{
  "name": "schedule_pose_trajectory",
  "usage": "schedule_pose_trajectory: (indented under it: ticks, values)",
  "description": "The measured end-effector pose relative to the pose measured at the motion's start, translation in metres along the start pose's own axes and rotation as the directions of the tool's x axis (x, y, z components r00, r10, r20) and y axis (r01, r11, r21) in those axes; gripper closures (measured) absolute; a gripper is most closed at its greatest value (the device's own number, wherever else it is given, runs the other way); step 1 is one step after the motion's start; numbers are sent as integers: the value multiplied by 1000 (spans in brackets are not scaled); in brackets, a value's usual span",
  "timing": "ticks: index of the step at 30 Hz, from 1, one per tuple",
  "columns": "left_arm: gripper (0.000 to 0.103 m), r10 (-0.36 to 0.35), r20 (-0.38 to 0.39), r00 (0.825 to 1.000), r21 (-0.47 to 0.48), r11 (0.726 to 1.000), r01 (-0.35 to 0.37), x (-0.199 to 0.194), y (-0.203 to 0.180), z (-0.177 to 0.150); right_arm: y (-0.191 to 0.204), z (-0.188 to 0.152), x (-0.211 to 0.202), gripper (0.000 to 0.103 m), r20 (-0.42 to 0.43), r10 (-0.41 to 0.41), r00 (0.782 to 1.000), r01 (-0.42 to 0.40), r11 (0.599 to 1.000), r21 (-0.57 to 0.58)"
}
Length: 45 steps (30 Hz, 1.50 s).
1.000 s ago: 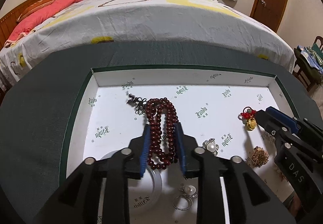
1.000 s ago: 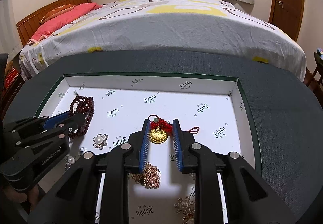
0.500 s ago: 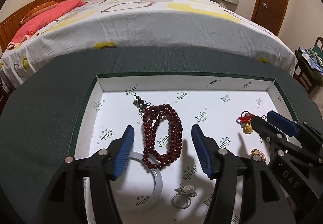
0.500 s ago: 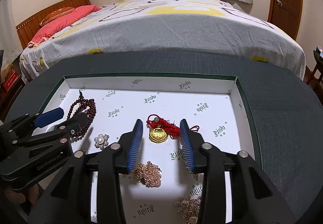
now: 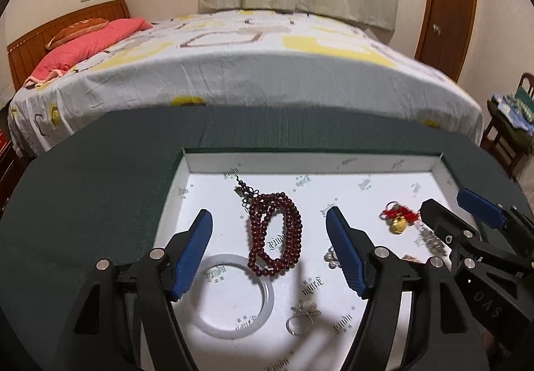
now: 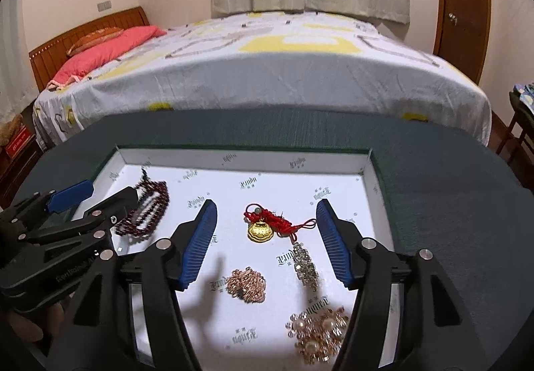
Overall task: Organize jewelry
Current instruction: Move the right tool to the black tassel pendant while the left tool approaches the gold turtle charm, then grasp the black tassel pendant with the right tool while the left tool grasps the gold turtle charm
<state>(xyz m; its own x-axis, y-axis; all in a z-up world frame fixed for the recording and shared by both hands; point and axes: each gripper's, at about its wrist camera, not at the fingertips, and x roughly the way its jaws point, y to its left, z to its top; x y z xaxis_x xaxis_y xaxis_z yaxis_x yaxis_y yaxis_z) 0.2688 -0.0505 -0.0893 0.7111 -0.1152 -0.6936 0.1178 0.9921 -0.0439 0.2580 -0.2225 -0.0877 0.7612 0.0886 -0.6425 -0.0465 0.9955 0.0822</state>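
You are holding your left gripper (image 5: 267,250) with its jaws spread wide, gripping nothing; the dark red bead bracelet (image 5: 274,234) is lying between them at the frame's centre, on the white tray (image 5: 333,167). Its long axis is running up and down the frame, parallel to the jaws, so closing straight in looks workable. Below it, lower centre, a pale bangle (image 5: 233,296) is resting. Your right gripper (image 6: 263,244) is likewise gaping wide, with the gold lock charm on red cord (image 6: 260,229) sitting centred between its jaws, cord trailing right. Each piece is lying nearer its own gripper.
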Motion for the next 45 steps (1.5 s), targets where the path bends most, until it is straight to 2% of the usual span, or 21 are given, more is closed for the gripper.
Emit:
schedule_pose_trajectory:
  ticks: [11,17,21,25,29,34,39,45]
  values:
    - [34,5,117,993,-56,998,2,-73,15,-24,-1,-19,-73,42,83,11,997,-12,1000,8]
    - [34,17,125,992,-70,998,-8,-95,21,-48,-6,-52,-105,42,83,-11,996,10,1000,10]
    - [34,34,116,993,-78,997,-25,-104,27,-69,-10,-79,-116,43,45,-13,999,13,1000,9]
    - [34,48,93,995,-102,994,-38,-108,32,-89,-13,-104,-121,44,3,-7,1000,7,1000,21]
    - [34,64,60,996,-105,993,-58,-107,36,-105,-6,-123,-125,54,-19,12,1000,-12,1000,29]
    - [34,71,53,996,-104,992,-65,-108,38,-110,14,-131,-118,56,-49,43,998,-43,999,1]
    - [34,70,44,997,-94,993,-66,-107,39,-112,33,-137,-106,58,-82,38,996,-41,998,-41]
    - [34,68,22,997,-96,993,-65,-102,41,-115,36,-144,-91,67,-143,15,990,-23,998,-54]
